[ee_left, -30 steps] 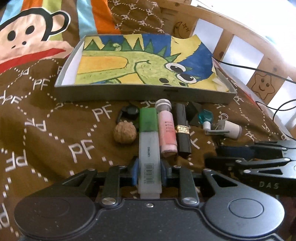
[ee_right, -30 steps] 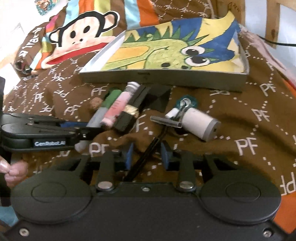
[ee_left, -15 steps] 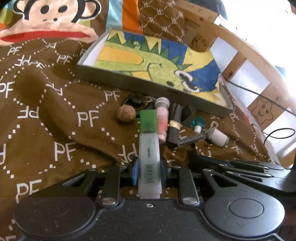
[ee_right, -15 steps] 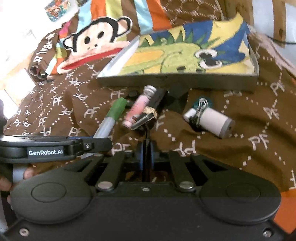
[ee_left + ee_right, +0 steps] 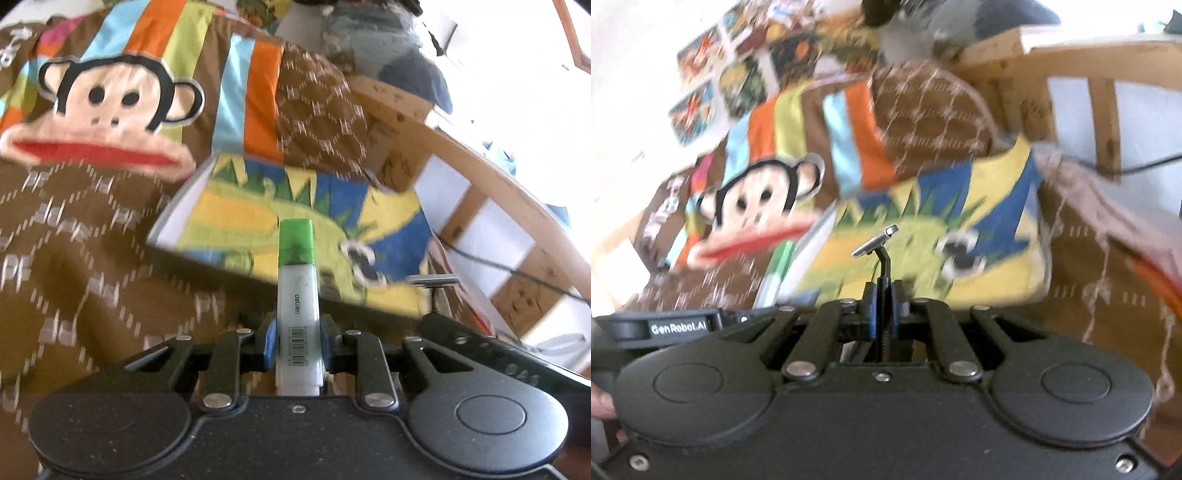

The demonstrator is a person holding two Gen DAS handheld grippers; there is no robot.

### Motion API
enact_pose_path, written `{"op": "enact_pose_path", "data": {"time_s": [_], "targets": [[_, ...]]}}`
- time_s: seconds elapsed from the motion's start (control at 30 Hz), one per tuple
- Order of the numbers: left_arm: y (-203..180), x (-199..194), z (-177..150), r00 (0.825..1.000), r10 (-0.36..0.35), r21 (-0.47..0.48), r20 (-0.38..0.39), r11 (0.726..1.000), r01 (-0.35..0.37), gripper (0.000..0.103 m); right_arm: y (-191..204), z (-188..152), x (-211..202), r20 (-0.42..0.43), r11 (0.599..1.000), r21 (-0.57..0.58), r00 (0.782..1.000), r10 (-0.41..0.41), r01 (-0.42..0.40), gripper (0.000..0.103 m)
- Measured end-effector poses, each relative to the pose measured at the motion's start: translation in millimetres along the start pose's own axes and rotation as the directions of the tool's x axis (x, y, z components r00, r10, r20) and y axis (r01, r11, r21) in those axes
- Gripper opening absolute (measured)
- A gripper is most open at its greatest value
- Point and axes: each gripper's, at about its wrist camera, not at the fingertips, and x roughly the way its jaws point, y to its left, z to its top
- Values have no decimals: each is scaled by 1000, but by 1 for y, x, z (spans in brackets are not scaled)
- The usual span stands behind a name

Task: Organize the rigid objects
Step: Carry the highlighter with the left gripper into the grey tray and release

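My left gripper (image 5: 298,328) is shut on a white highlighter (image 5: 297,280) with a green cap, which sticks forward over the near wall of the dinosaur-print tray (image 5: 173,218). My right gripper (image 5: 883,295) is shut on the thin black handle of a razor (image 5: 875,242); its silver head stands up above the tray (image 5: 997,206). In the left wrist view the razor head (image 5: 436,279) shows at the right, above the right gripper's body. In the right wrist view the highlighter (image 5: 779,266) shows at the left. Both views are blurred by motion.
A brown blanket with a monkey face (image 5: 103,122) covers the bed around the tray. A wooden rail (image 5: 480,173) and a black cable (image 5: 517,273) run behind and to the right. A hand (image 5: 600,402) is at the lower left edge. The other small items are out of view.
The right gripper closed on the razor handle and lifted it. Both grippers rose off the blanket toward the tray with their objects; the remaining small items dropped out of view.
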Motion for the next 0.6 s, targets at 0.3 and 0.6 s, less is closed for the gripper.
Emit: {"op": "enact_pose_path", "data": {"time_s": [0.3, 0.6], "targets": [[-20, 82, 61, 1000, 10, -30, 18, 1000, -10, 26, -45, 36, 56, 8, 997, 58, 998, -59, 59, 3], [-24, 153, 61, 998, 18, -51, -61, 998, -21, 25, -72, 26, 96, -32, 990, 56, 991, -130, 132, 3]]}}
